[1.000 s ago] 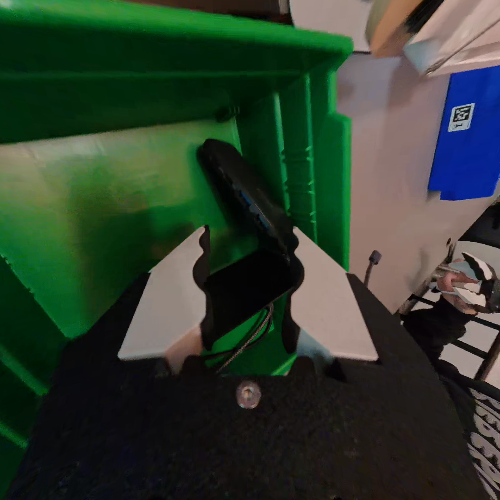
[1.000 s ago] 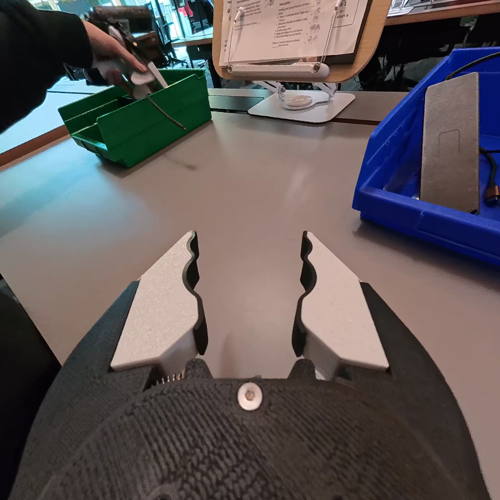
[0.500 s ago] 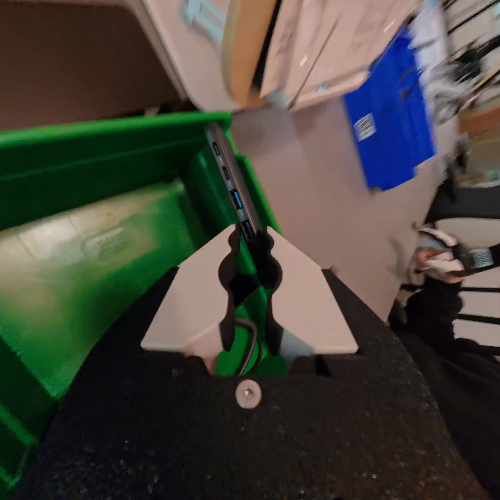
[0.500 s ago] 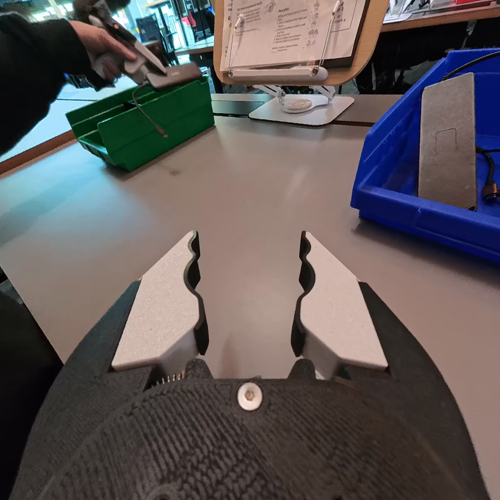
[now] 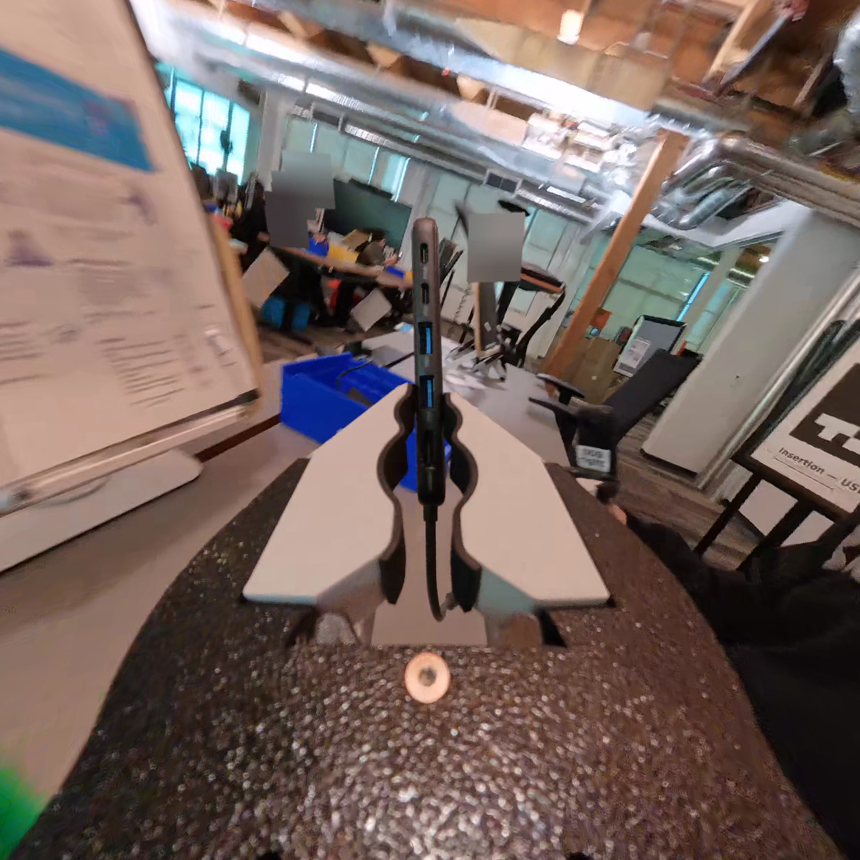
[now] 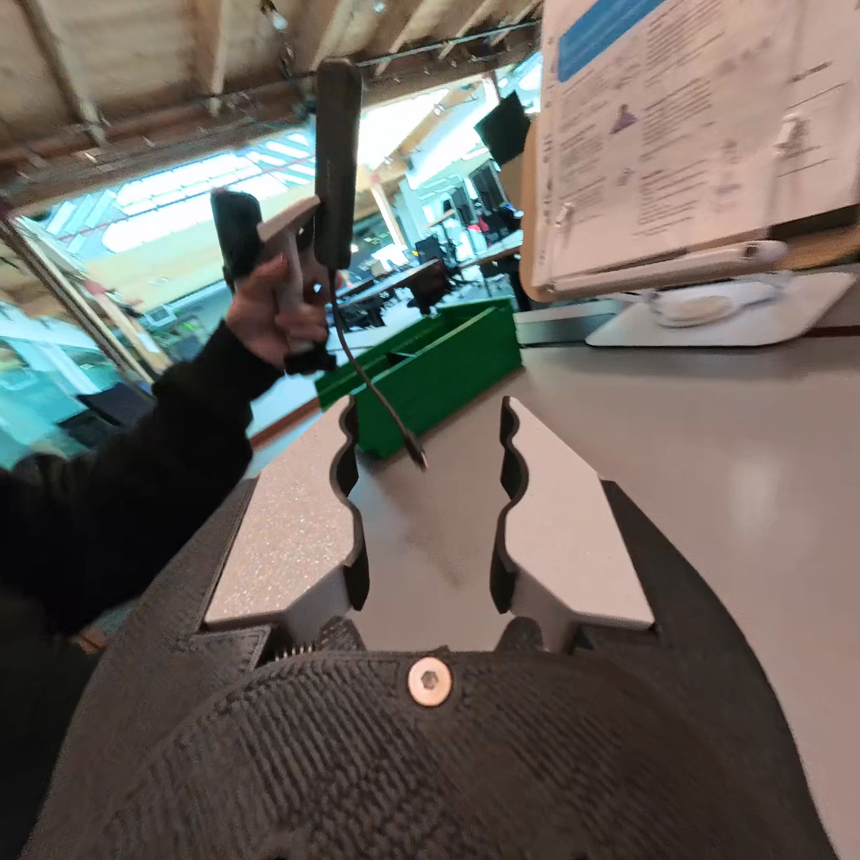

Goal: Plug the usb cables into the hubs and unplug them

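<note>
My left gripper [image 5: 427, 401] is shut on the lower end of a dark grey USB hub [image 5: 426, 298]. The hub stands upright in the air, port side toward the camera, with two blue USB ports showing. Its short cable [image 5: 432, 565] hangs down between the fingers. In the right wrist view the same hub [image 6: 336, 153] is held high by the left gripper [image 6: 311, 223], and its cable [image 6: 372, 386] dangles with the plug free. My right gripper [image 6: 427, 409] is open and empty, low over the grey table [image 6: 698, 442].
A green bin [image 6: 433, 367] sits on the table behind the dangling cable. A blue bin [image 5: 325, 395] lies farther off, behind the hub in the left wrist view. A document stand [image 6: 688, 149] on a white base stands at the table's back. A person's sleeve [image 6: 139, 474] crosses the left.
My left gripper has lifted the hub out of the green bin and swung it up to vertical. My right gripper has stayed open and turned left toward the green bin.
</note>
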Demonstrator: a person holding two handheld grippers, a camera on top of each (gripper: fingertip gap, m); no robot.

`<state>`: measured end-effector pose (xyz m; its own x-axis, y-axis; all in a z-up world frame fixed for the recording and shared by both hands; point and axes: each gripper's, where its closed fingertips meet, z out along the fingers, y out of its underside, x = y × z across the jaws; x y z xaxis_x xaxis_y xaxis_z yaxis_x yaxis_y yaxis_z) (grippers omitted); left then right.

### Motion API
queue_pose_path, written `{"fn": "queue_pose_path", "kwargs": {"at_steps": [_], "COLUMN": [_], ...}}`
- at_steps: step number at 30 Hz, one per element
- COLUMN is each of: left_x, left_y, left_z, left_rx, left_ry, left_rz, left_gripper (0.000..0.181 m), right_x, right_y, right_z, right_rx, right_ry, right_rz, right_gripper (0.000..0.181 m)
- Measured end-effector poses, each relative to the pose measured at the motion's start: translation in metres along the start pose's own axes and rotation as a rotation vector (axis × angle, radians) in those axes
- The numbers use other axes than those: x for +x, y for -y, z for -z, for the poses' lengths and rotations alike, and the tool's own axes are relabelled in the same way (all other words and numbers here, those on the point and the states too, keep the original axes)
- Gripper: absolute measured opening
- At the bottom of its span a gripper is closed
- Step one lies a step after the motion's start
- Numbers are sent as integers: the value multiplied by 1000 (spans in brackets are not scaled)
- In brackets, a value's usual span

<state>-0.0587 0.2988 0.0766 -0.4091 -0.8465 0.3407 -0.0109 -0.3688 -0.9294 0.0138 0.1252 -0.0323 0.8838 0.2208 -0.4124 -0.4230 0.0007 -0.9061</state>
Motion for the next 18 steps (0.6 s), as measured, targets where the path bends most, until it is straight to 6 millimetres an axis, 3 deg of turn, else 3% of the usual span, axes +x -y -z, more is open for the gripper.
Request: {"fn": "queue_pose_path", "kwargs": {"at_steps": [3, 6, 10, 18], "left_x": [57, 87, 108, 127], "left_y": [-32, -70, -109, -127], "left_z": [-34, -54, -66, -68], "left_rx": [80, 63, -47, -111], "left_ry": [-88, -128, -162, -240], "left_rz": [-56, -95, -151, -162], "left_gripper": [8, 8, 8, 9], "right_x": [-21, -50, -67, -73], "right_y": [5, 5, -8, -17], "right_z": [-33, -41, -34, -13], "right_rx": [52, 76, 63, 47], "right_ry": [135, 303, 413, 505], "right_rz": [-39, -30, 18, 73], "right_gripper": [55, 52, 18, 11]}}
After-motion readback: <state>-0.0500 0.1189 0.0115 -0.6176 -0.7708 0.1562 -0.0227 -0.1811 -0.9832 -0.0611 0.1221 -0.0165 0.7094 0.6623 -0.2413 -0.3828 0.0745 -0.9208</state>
